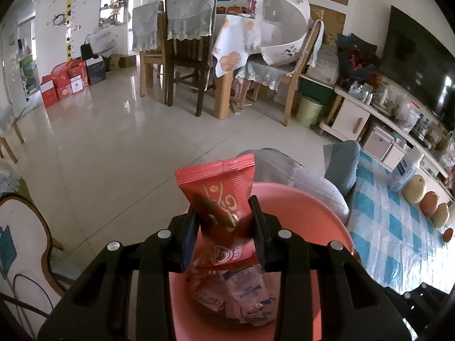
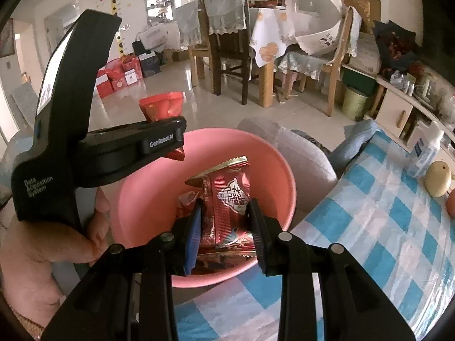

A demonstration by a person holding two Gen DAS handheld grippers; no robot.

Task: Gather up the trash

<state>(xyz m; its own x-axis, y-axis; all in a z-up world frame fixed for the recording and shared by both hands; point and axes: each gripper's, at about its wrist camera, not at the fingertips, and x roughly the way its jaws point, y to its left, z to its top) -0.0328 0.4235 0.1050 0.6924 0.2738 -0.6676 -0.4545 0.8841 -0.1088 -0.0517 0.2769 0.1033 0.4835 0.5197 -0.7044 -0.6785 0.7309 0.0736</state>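
Landmark: pink basin (image 2: pixel 142 199), sitting just off the near edge of the blue-checked tablecloth (image 2: pixel 384 227). Right gripper (image 2: pixel 226 204) is clamped on a dark red foil snack packet (image 2: pixel 231 199), crimped gold top edge, white emblem print, held upright over the basin's inside. Left gripper (image 1: pixel 224 207) is pinched on a brighter red snack wrapper (image 1: pixel 219 187), zigzag-cut top, gold script, held above the basin; in the right wrist view that same tool sits over the basin's left rim with a hand (image 2: pixel 71 236) around its handle. So 2 grippers, 2 held packets, one each. Down in the basin bottom: a pile of crumpled wrappers (image 1: pixel 241 295), pale blue-white ones plus red ones, exact count unclear. Basin rim free on the far side, grey cushion (image 2: pixel 307 159) touching just behind it. Right of the basin on the cloth: white bottle (image 2: pixel 426 153) and a row of round fruit (image 1: pixel 413 190), at least 4. Beyond the basin, wide bare tiled floor (image 1: pixel 113 142). Farther back: dining table with chairs (image 1: pixel 187 56), green bin (image 1: pixel 310 110), red gift boxes (image 1: pixel 65 82) by the wall.
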